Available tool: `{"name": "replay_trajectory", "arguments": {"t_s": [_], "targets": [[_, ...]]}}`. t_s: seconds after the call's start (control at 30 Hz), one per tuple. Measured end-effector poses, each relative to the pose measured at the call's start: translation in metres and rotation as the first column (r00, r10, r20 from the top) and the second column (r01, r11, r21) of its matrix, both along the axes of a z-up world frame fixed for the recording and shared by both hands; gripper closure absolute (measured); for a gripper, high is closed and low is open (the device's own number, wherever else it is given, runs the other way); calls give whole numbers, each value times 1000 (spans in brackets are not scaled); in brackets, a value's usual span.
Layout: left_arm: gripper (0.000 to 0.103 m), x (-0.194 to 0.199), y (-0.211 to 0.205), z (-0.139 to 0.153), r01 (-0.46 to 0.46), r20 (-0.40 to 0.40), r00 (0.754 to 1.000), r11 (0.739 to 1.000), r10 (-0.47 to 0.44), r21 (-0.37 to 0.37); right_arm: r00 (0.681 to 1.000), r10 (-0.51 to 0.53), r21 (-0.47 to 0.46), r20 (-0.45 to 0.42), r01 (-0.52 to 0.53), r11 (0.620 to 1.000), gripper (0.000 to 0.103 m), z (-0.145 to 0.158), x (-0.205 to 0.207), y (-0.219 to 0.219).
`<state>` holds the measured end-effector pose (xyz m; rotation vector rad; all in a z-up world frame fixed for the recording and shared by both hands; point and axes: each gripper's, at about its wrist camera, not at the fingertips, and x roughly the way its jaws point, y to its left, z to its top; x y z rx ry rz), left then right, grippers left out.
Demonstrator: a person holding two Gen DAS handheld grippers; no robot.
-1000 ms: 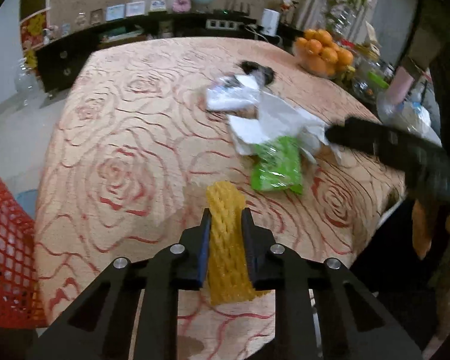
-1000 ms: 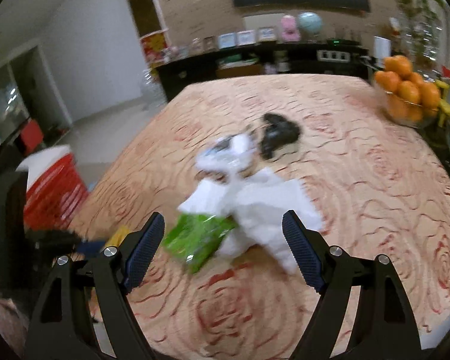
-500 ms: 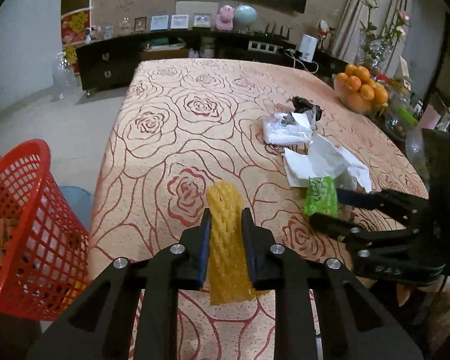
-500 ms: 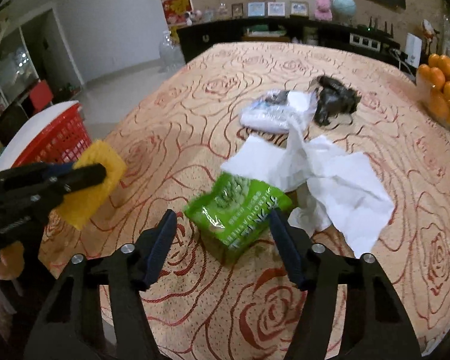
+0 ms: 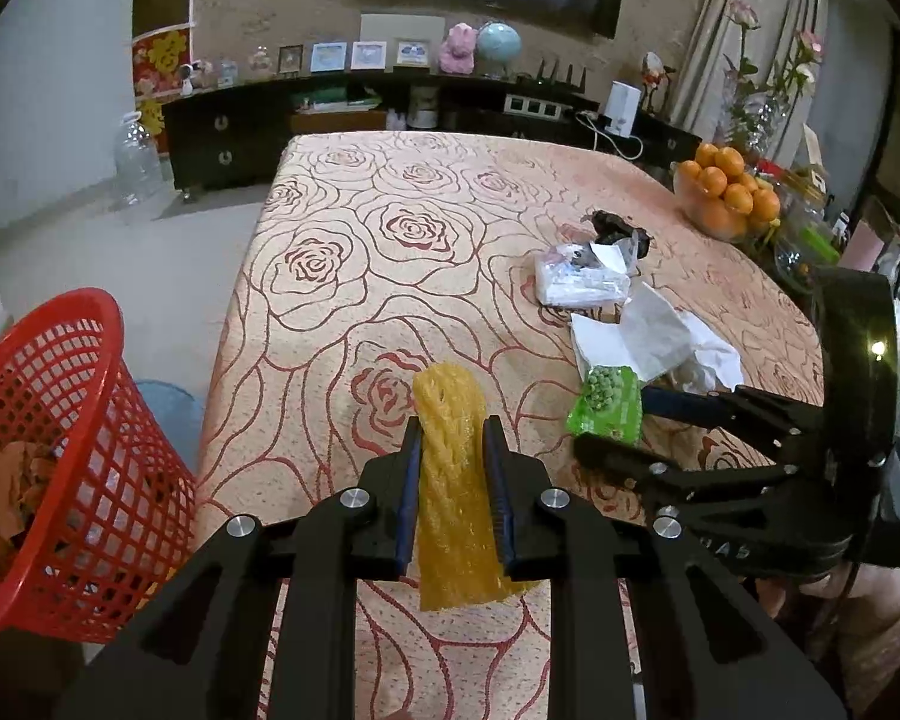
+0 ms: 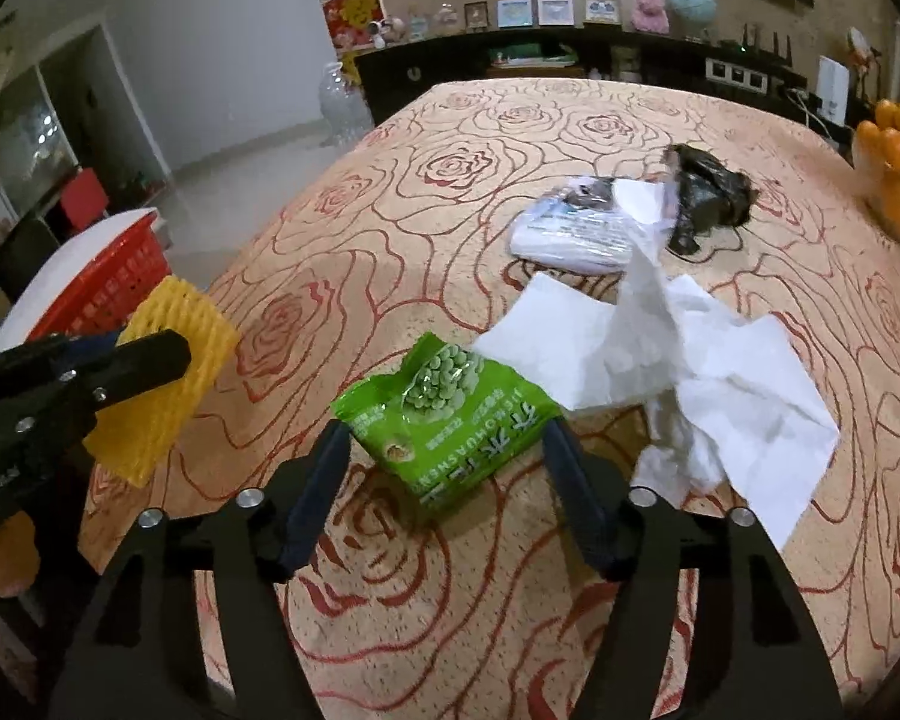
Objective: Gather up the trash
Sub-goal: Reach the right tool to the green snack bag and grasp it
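Gripping the yellow foam fruit net [image 5: 450,480], the left tool [image 5: 450,462] is clenched on it and carries it above the near edge of the desk [image 5: 390,276]. The red mesh waste basket [image 5: 48,450] stands on the floor to the left of the desk, with brown paper scraps already inside.

The right tool [image 6: 444,456] is released, with its jaws spread to either side of the green pea snack packet [image 6: 450,414], which lies flat on the rose-patterned tablecloth. Contact between fingers and packet cannot be confirmed.

Remaining trash on the desk:
- crumpled white paper tissues [image 6: 690,372], overlapping the far edge of the packet;
- a clear plastic wrapper [image 6: 576,228] farther back;
- a black crumpled bag [image 6: 708,192] touching that wrapper.

A bowl of oranges [image 5: 726,198] sits at the far right and is not trash.

Probable faults from this state:
- The packet is thin and flat. Closing the jaws may slide over the film or pinch the tablecloth, dragging the cloth and the items on it.
- The tissue resting on the packet may lift with it and then drop short of the basket.
- The foam net is light and compressible and may slip if grip is relaxed before it is over the basket opening.
- The two tools are near each other, so a swing to the left risks collision.
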<state>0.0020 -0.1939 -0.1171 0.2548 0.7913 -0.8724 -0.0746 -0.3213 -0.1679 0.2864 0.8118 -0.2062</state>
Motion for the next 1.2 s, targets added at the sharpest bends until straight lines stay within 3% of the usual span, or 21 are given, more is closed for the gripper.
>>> {"name": "replay_trajectory", "arguments": {"t_s": [0.33,0.6,0.97,1.0,1.2], "targets": [[84,5,5,2,-32,13,999,999,32,-2,999,54,-53,5,-54,997,30,-1,19,18],[84,9,11,6,-58,26,998,998,58,-13,998,65,-75,2,-65,995,53,0,22,18],[84,13,17,9,-86,39,995,996,87,-24,995,91,-69,30,-89,994,62,6,19,20],[84,14,18,10,-89,41,995,996,90,-26,995,93,-67,34,-90,994,72,7,19,20],[84,16,23,13,-105,51,993,994,106,-33,994,98,-58,40,-96,994,73,10,18,20]]}}
